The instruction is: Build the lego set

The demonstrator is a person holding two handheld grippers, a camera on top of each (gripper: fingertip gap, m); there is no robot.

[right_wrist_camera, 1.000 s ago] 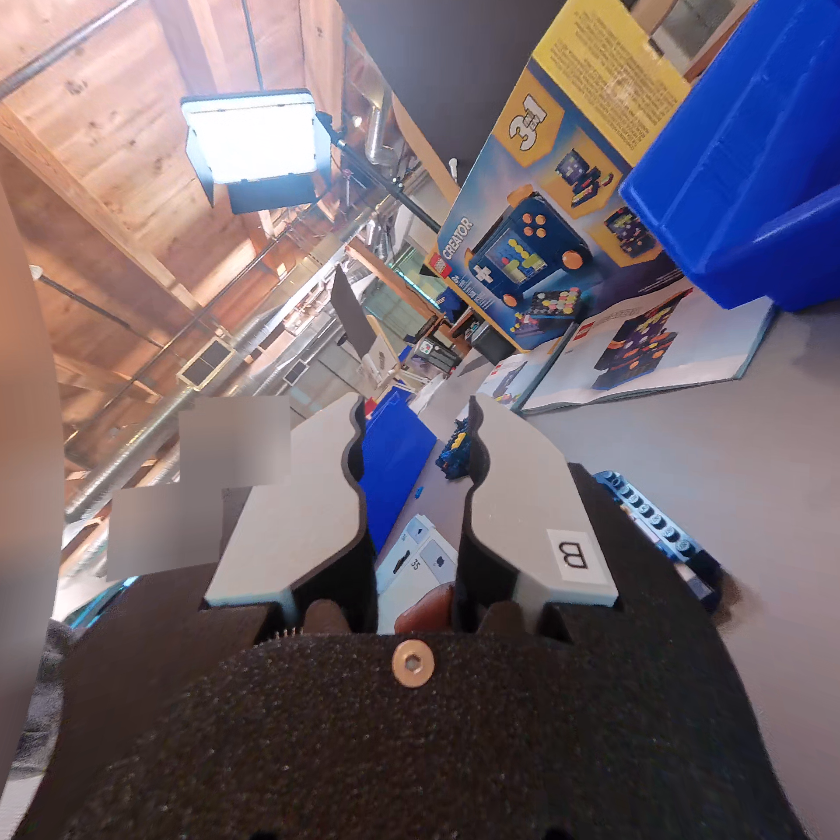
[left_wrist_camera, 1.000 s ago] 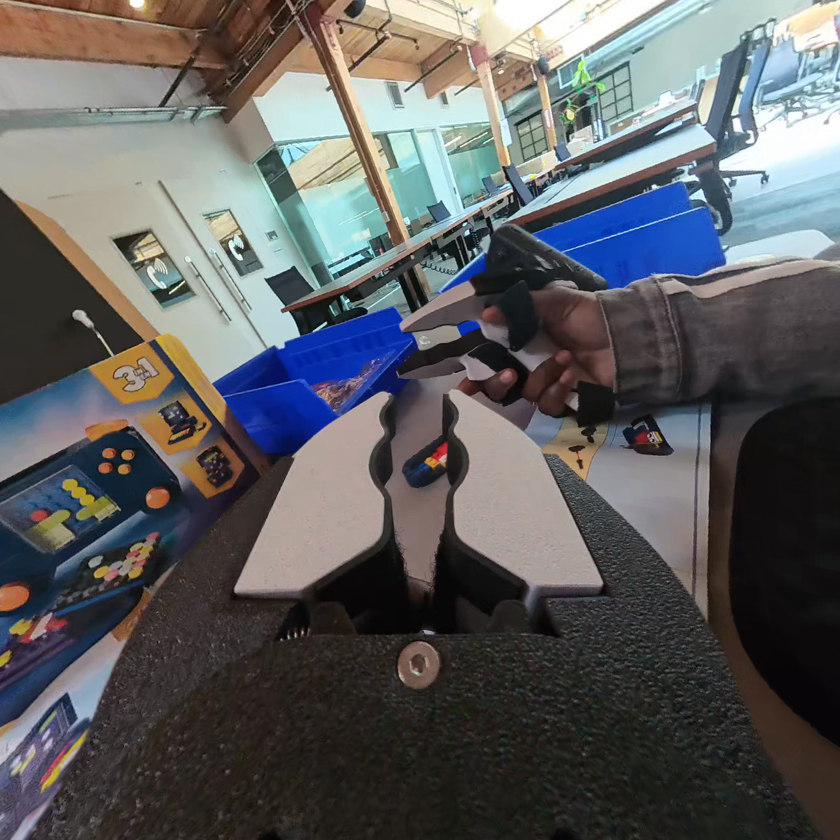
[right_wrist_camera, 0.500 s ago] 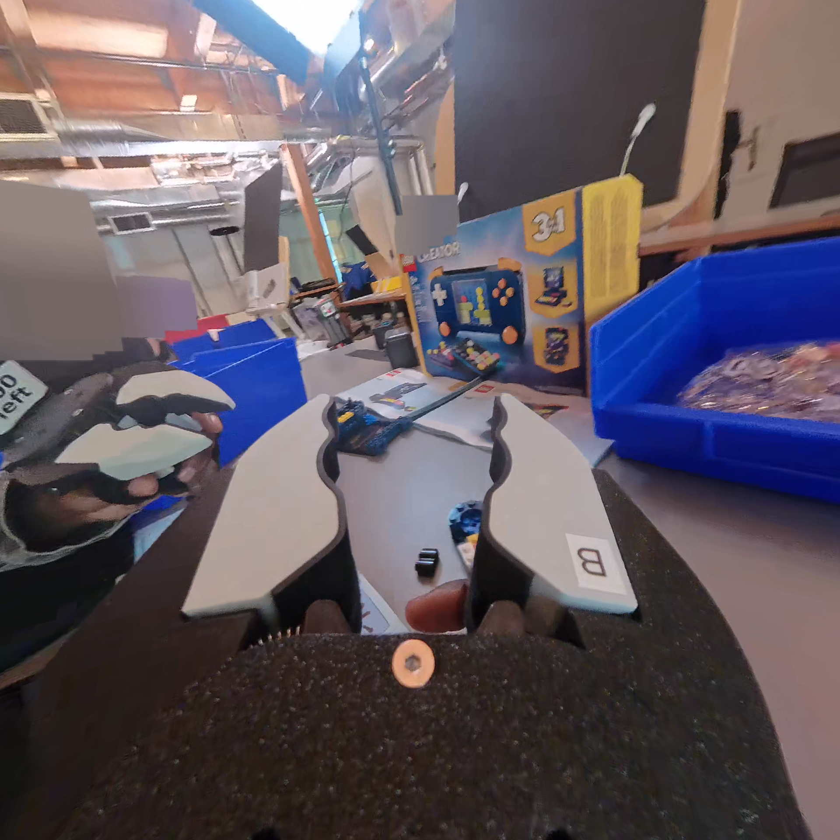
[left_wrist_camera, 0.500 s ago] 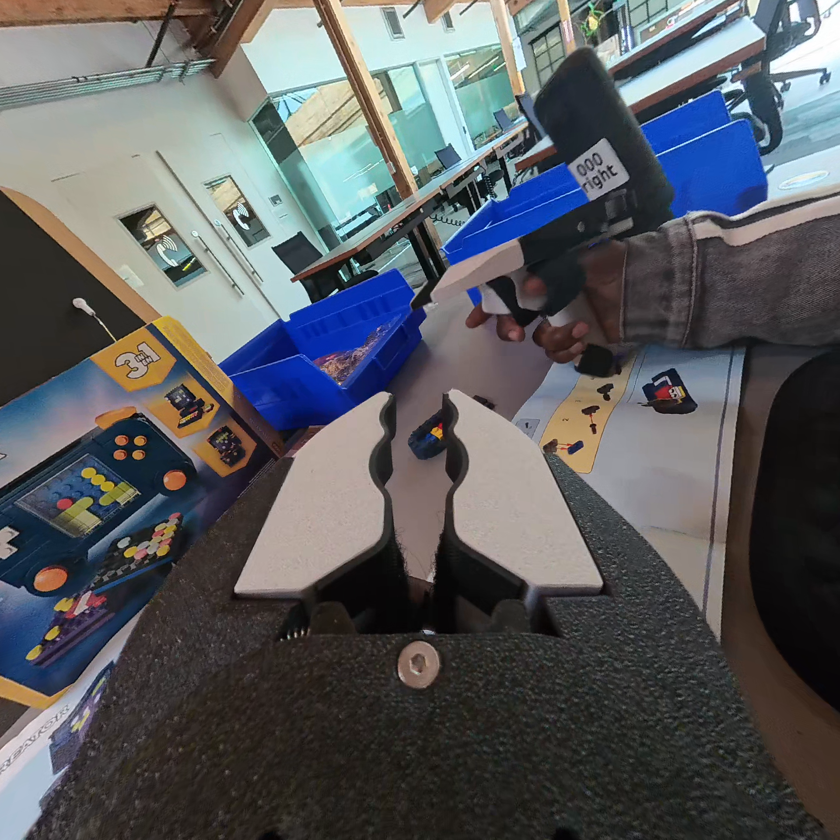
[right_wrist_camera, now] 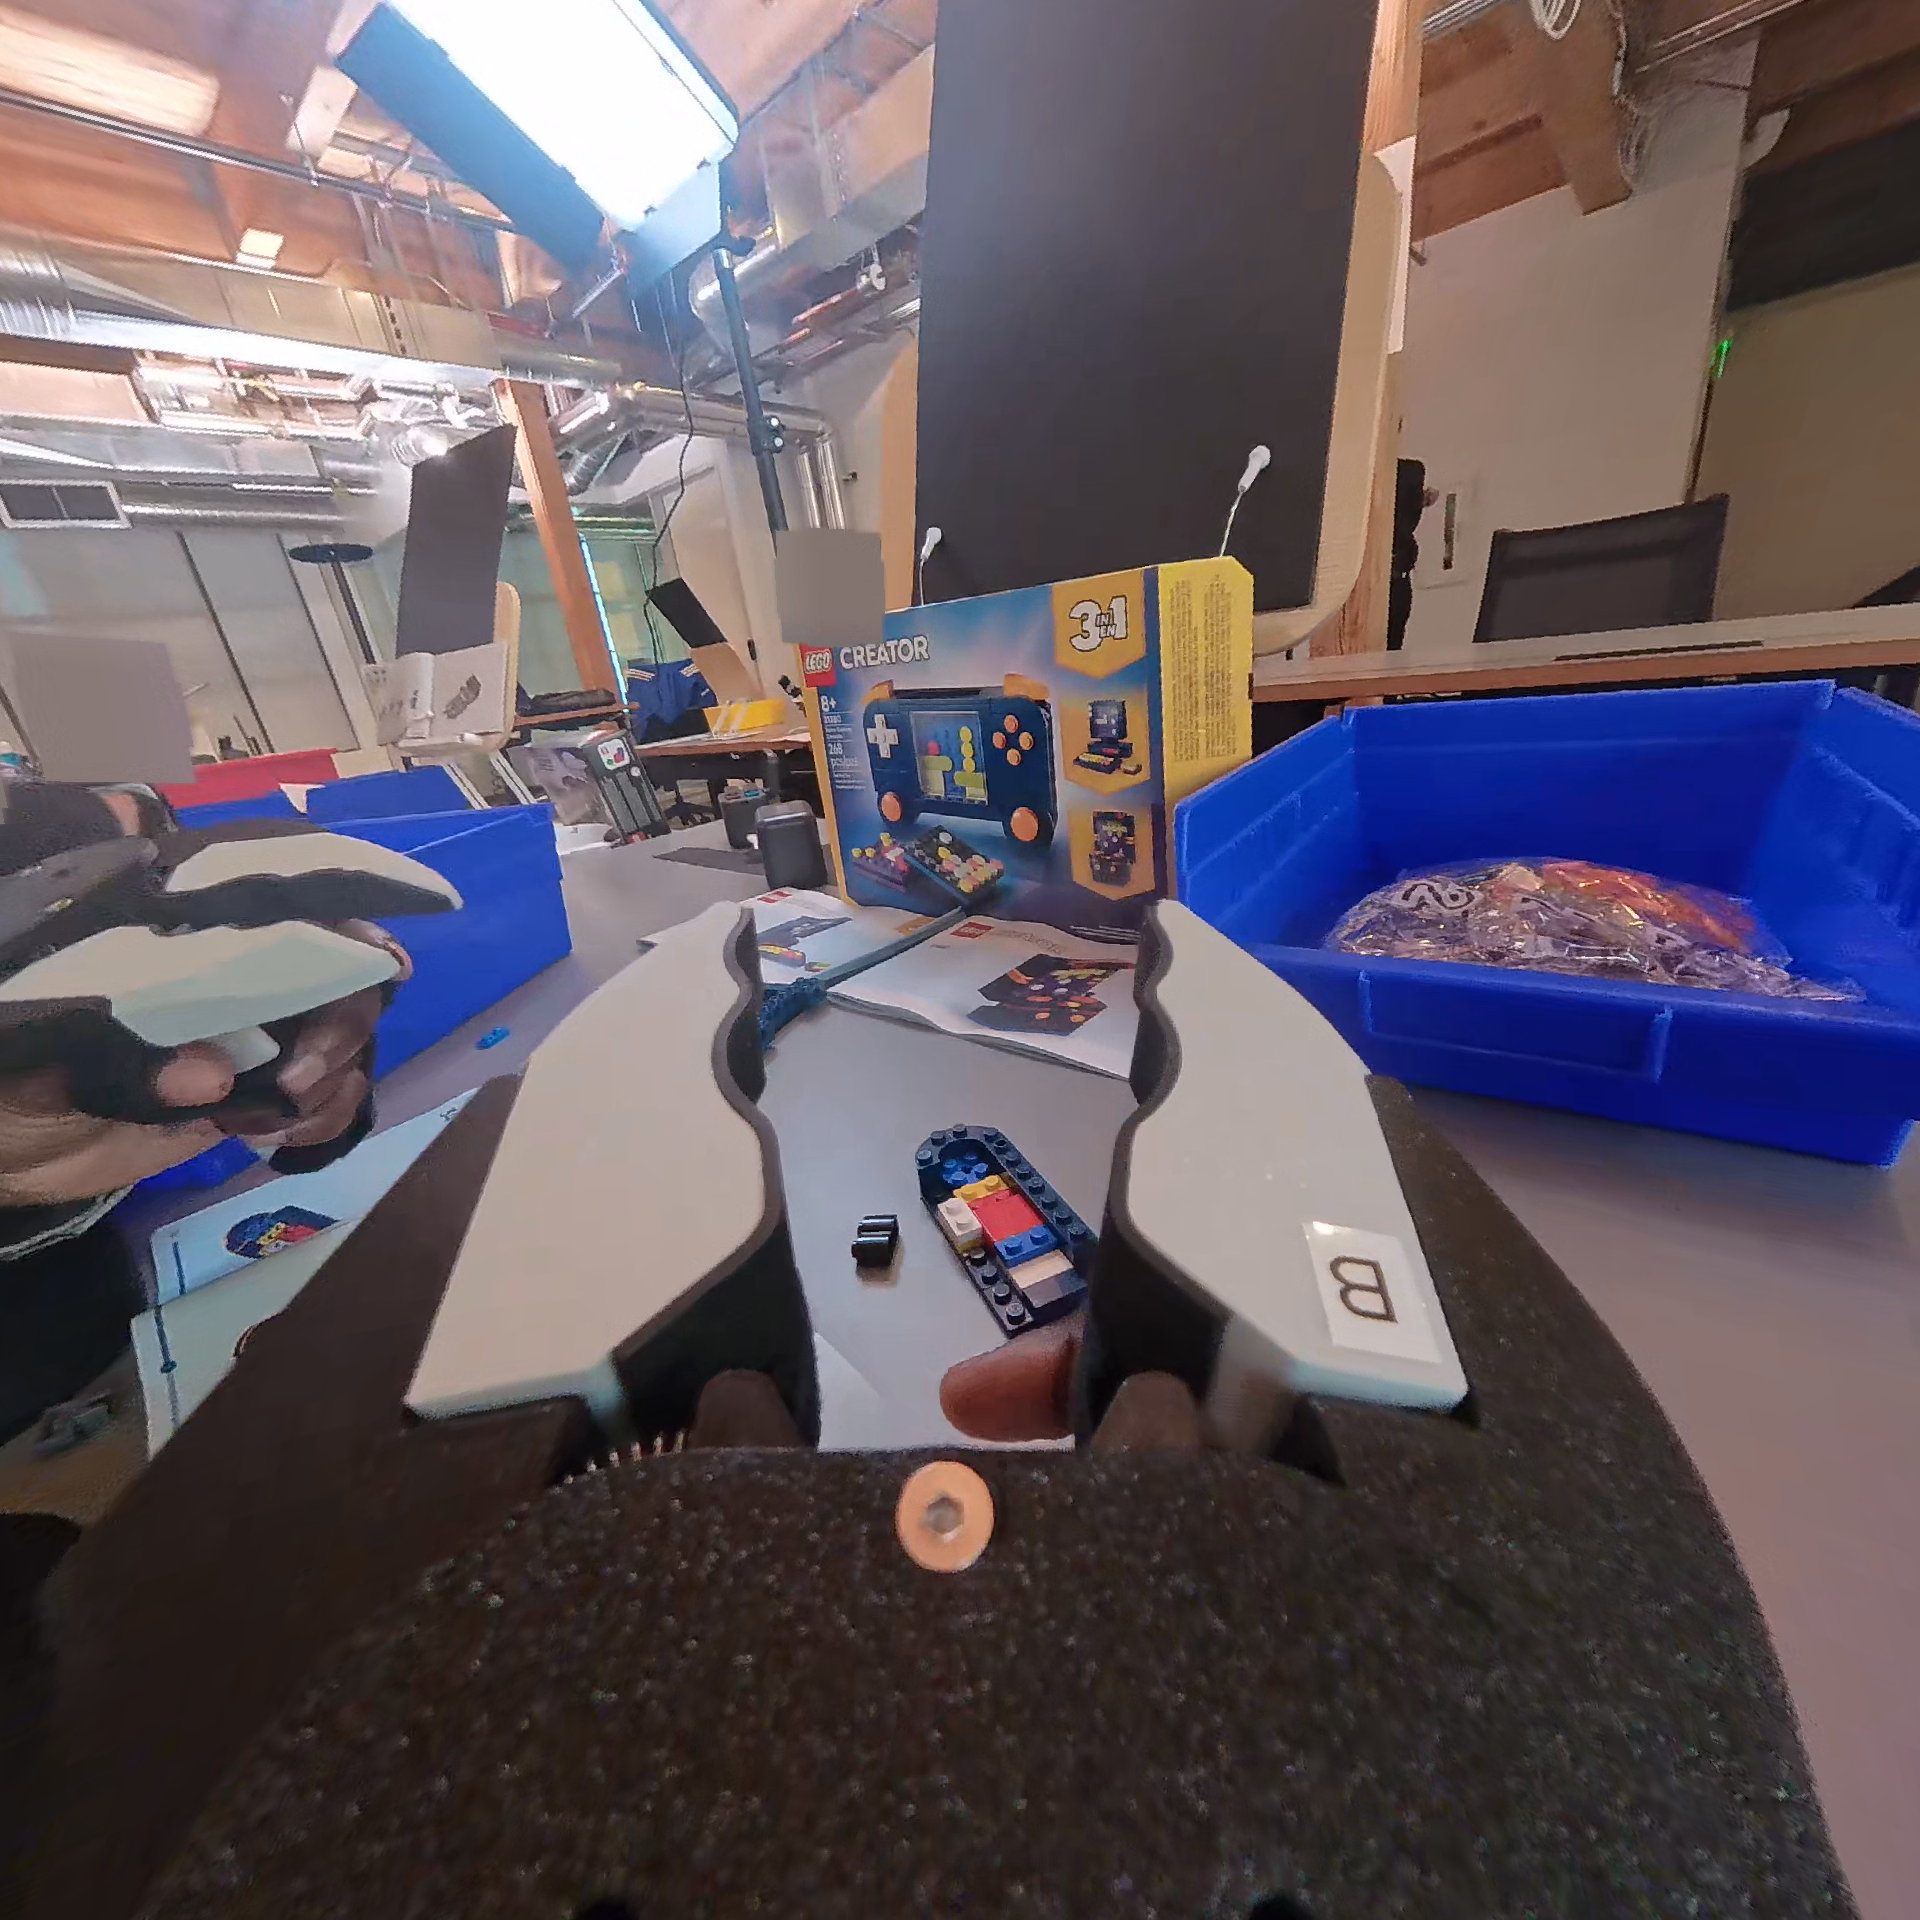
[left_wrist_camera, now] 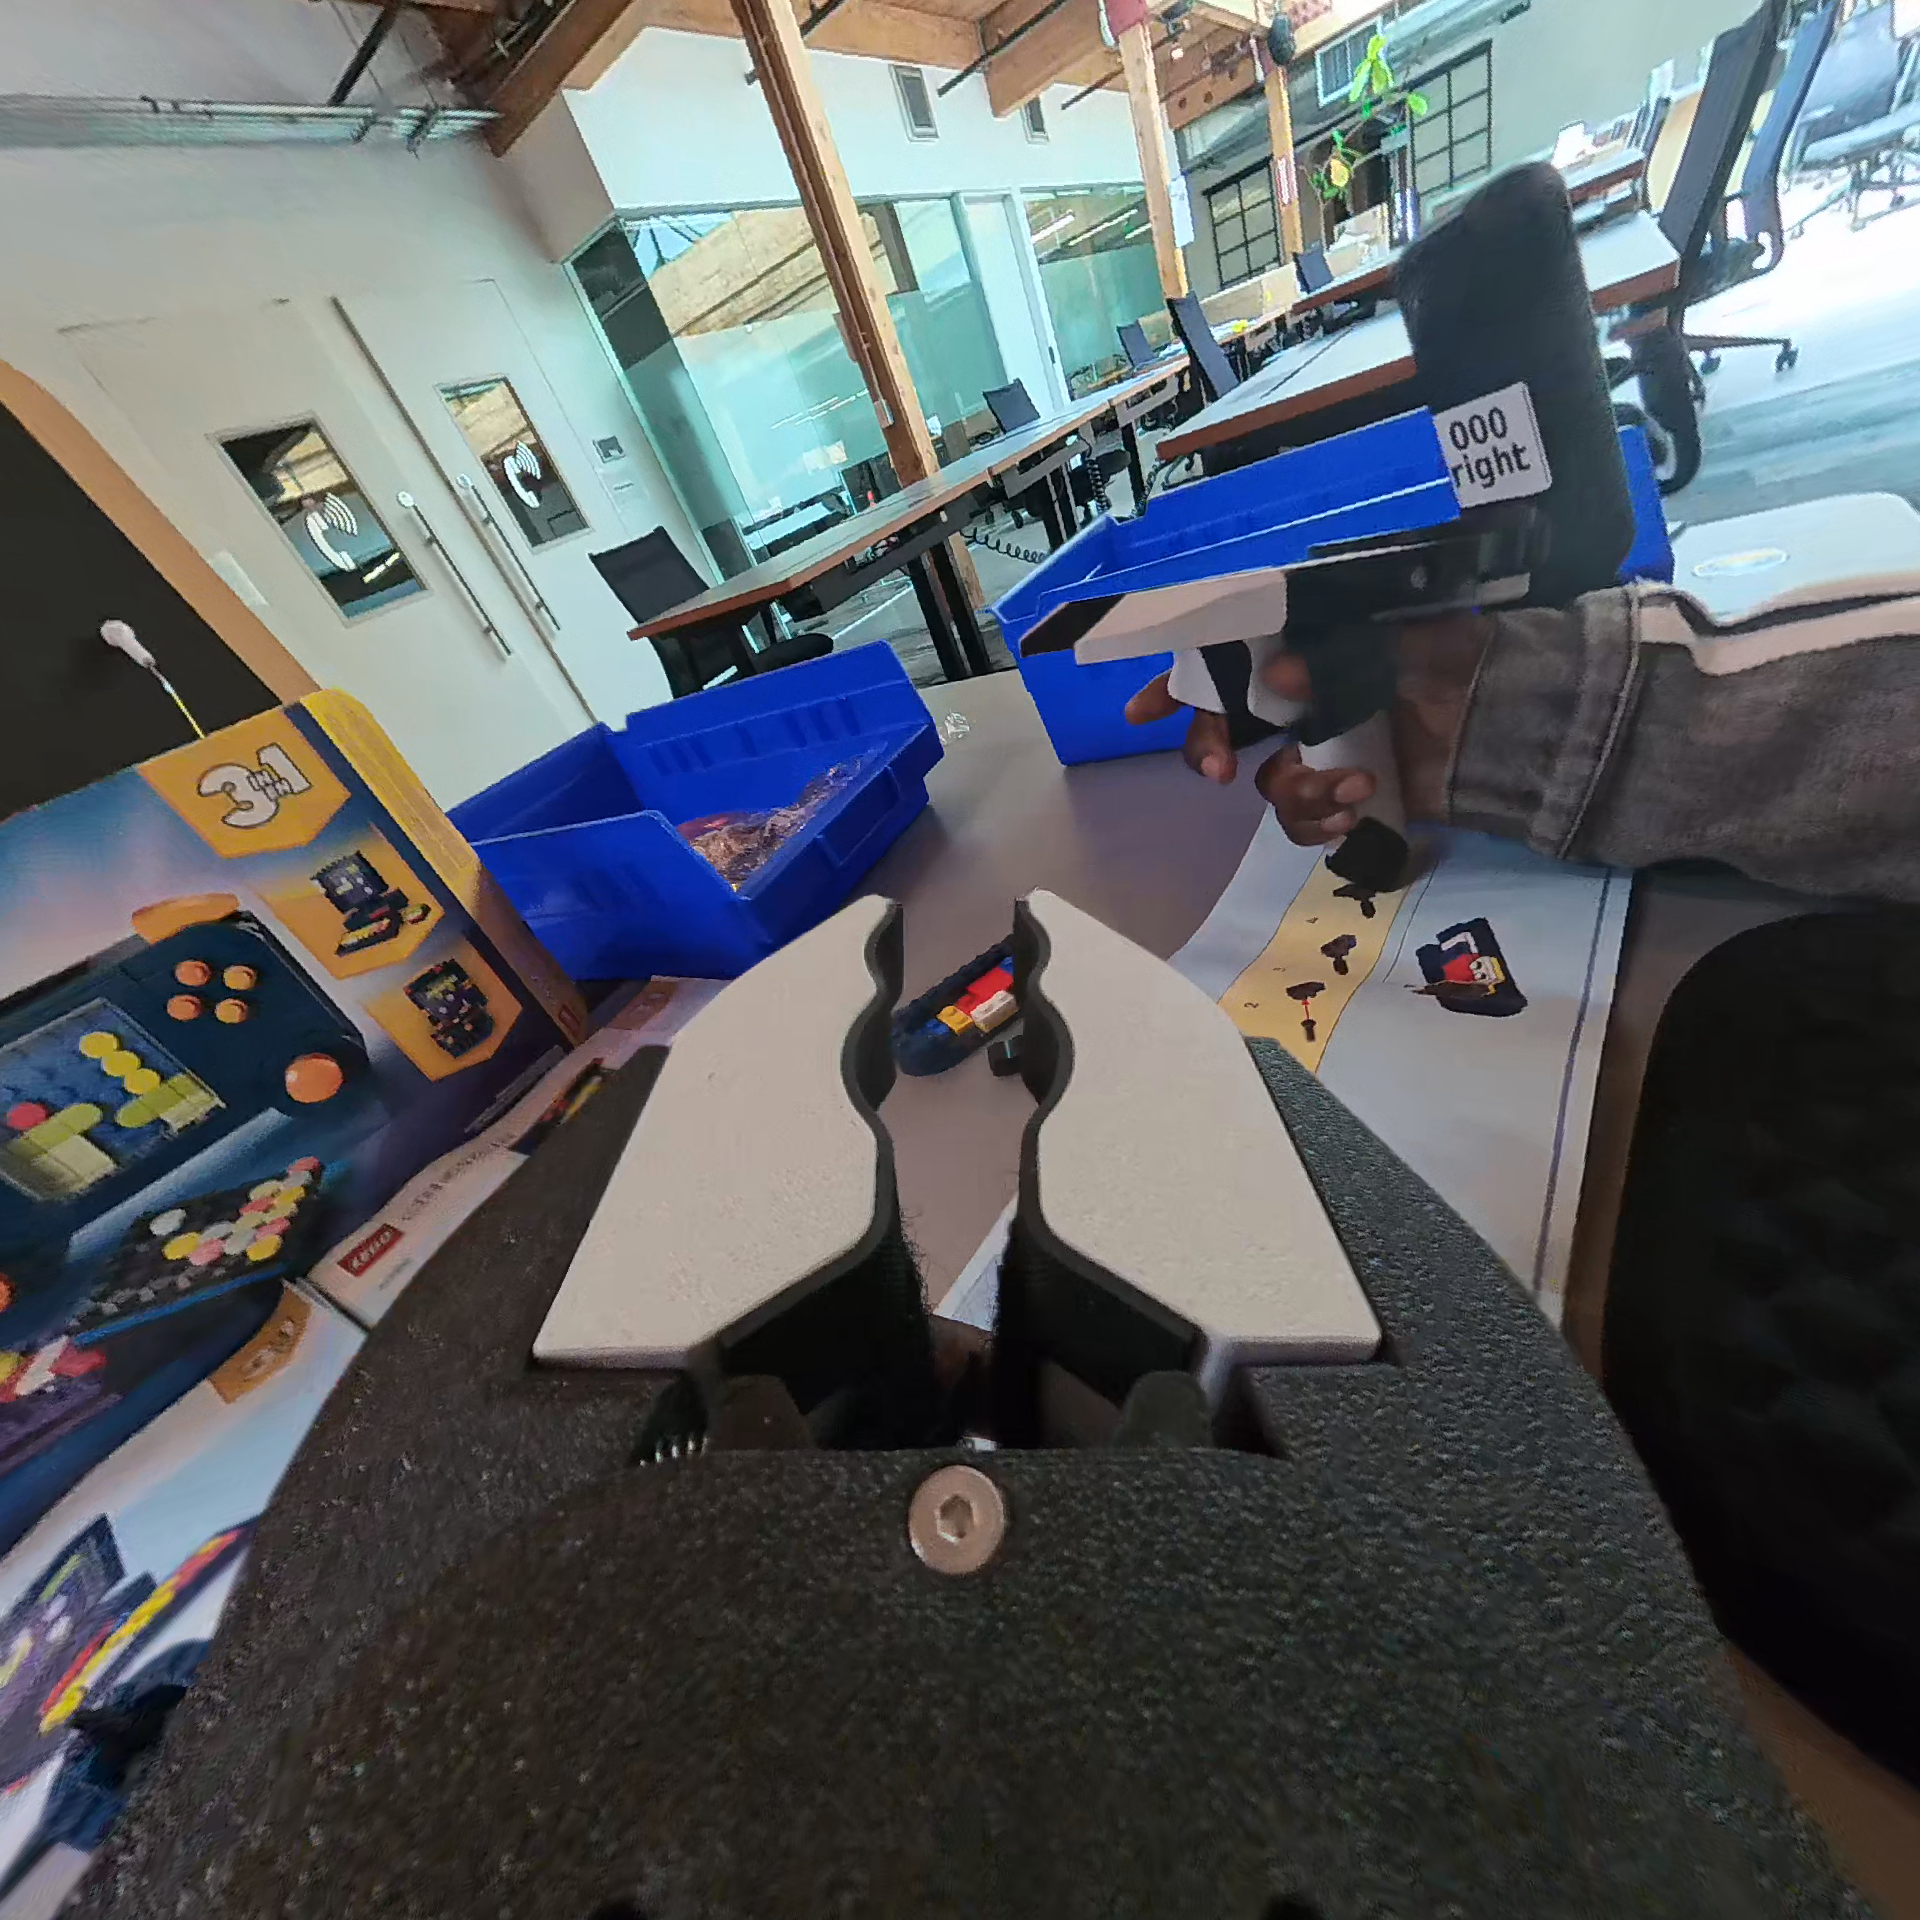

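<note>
A dark blue brick plate with red, yellow and white bricks on it [right_wrist_camera: 1003, 1226] lies on the grey table [right_wrist_camera: 1610, 1299], with a small black piece [right_wrist_camera: 876, 1238] beside it. My right gripper [right_wrist_camera: 945, 935] is wide open and empty, hovering over the table with both things below, between its fingers. It also shows in the left wrist view [left_wrist_camera: 1060, 629], held by a hand. My left gripper [left_wrist_camera: 956, 925] has a narrow gap between its fingers and nothing in it. The brick plate [left_wrist_camera: 961, 1013] lies on the table just beyond its tips.
A toy box [right_wrist_camera: 1029, 748] stands at the back, with an open booklet [right_wrist_camera: 987, 987] before it. A blue bin [right_wrist_camera: 1558, 1039] holds a bag of pieces. Another blue bin [right_wrist_camera: 457, 935] stands at the left. A printed sheet [left_wrist_camera: 1403, 997] lies under the right hand.
My right gripper has swung down from pointing at the ceiling to level over the table, and its fingers have spread wider. My left gripper has kept its narrow gap.
</note>
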